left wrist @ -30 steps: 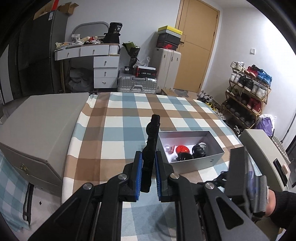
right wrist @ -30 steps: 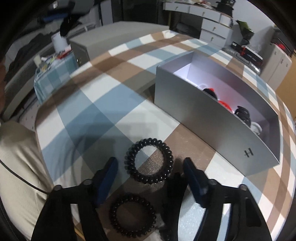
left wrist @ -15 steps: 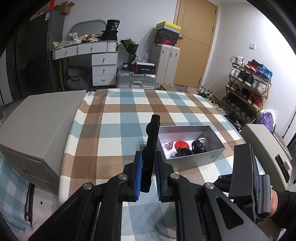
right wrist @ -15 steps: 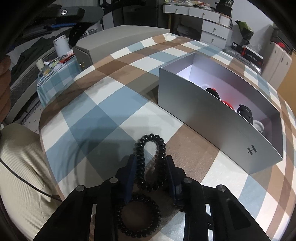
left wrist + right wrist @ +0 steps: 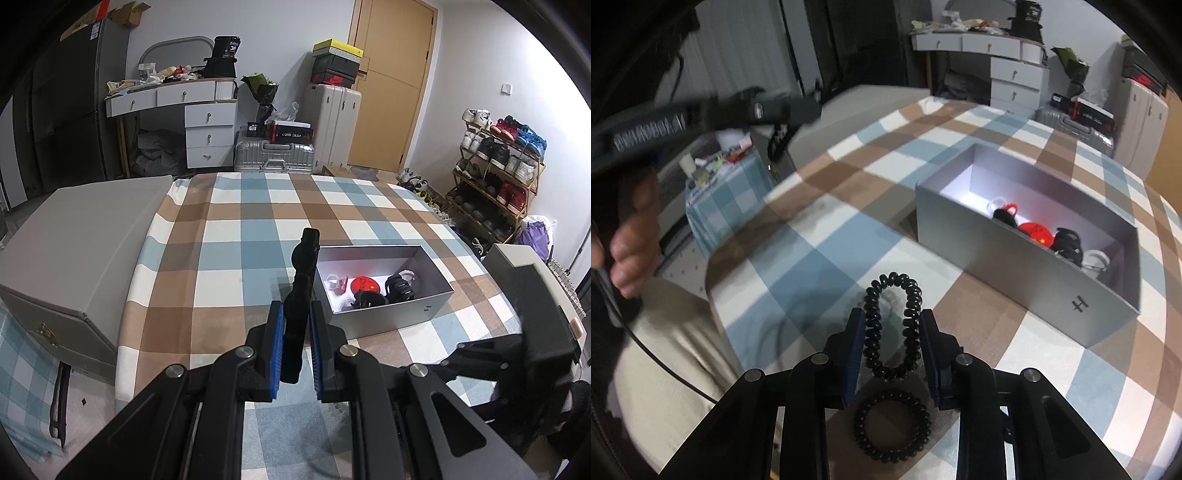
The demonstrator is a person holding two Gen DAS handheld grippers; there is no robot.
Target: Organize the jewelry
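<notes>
The right gripper is clamped on a black spiral hair tie, squeezed into a tall narrow loop between the 2 blue pads, with its upper end standing clear above the fingertips. The tie hangs above the checked tablecloth, not touching it. A second black spiral hair tie lies flat on the cloth directly below the jaws, round and untouched.

The left gripper is clenched on a long black hair clip, which sticks out forward past the fingertips and reaches up to the near left corner of the box in that view.

The open silver box sits on the cloth ahead and to the right of the right gripper, well apart from the lifted tie. Inside it lie a red round piece, several black pieces and a white one, all gathered toward one end; the other end shows bare white floor.

At the left edge of the right wrist view, a hand grips the handle of the left tool
</notes>
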